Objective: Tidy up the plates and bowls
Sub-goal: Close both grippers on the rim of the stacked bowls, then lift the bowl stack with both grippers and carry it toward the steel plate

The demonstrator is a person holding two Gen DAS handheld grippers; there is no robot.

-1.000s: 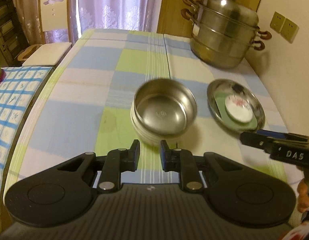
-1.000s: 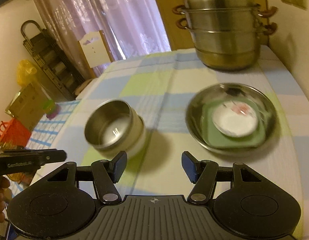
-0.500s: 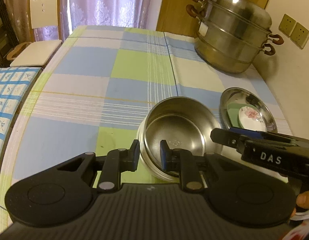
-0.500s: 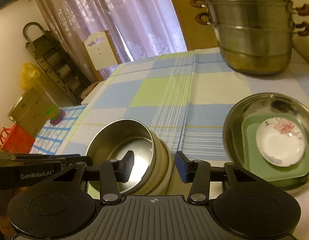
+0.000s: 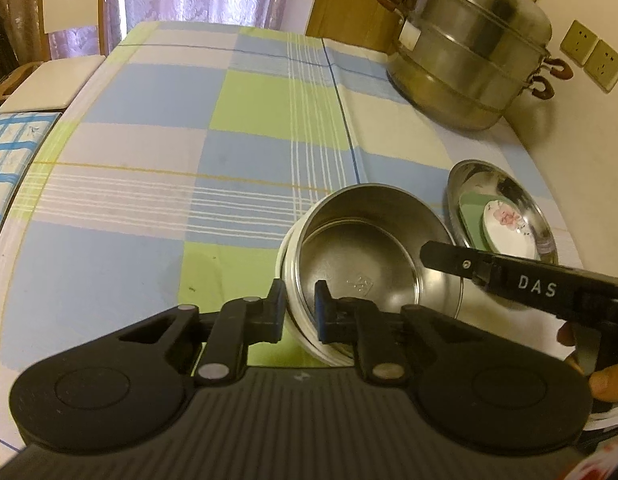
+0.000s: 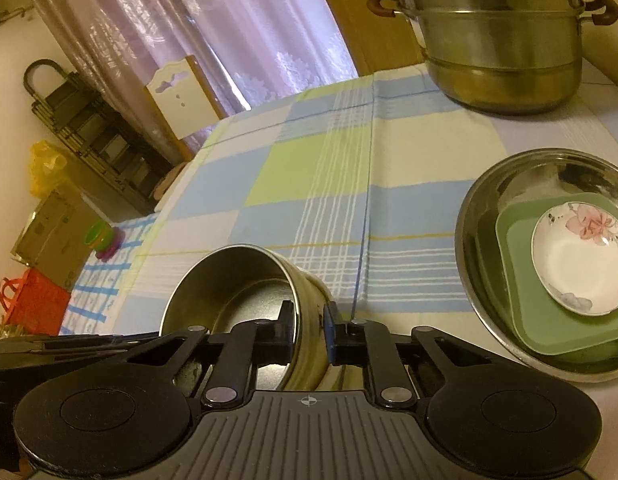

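Note:
A steel bowl point(image 5: 361, 264) with a pale outer wall sits tilted on the checked tablecloth, close in front of both grippers. My left gripper point(image 5: 300, 310) is closing with the bowl's near-left rim between its pads, which touch it on both sides. My right gripper point(image 6: 309, 332) is closing too, with the bowl's point(image 6: 237, 280) right wall pinched between its pads. Its black finger marked DAS point(image 5: 509, 276) reaches over the bowl from the right. To the right lies a wide steel dish point(image 6: 549, 172) holding a green square plate point(image 6: 549, 332) and a white flowered saucer point(image 6: 577, 264).
A large steel steamer pot point(image 5: 469, 48) stands at the table's far right corner by the wall. A pale chair point(image 5: 49, 80) sits at the far left edge. A second table with a blue checked cloth point(image 5: 9, 160) adjoins on the left, with coloured cups point(image 6: 105, 240) on it.
Both grippers came forward and down to the bowl. The right jaws narrowed from wide apart onto the bowl's wall, and the left jaws tightened on its rim. The bowl now tilts.

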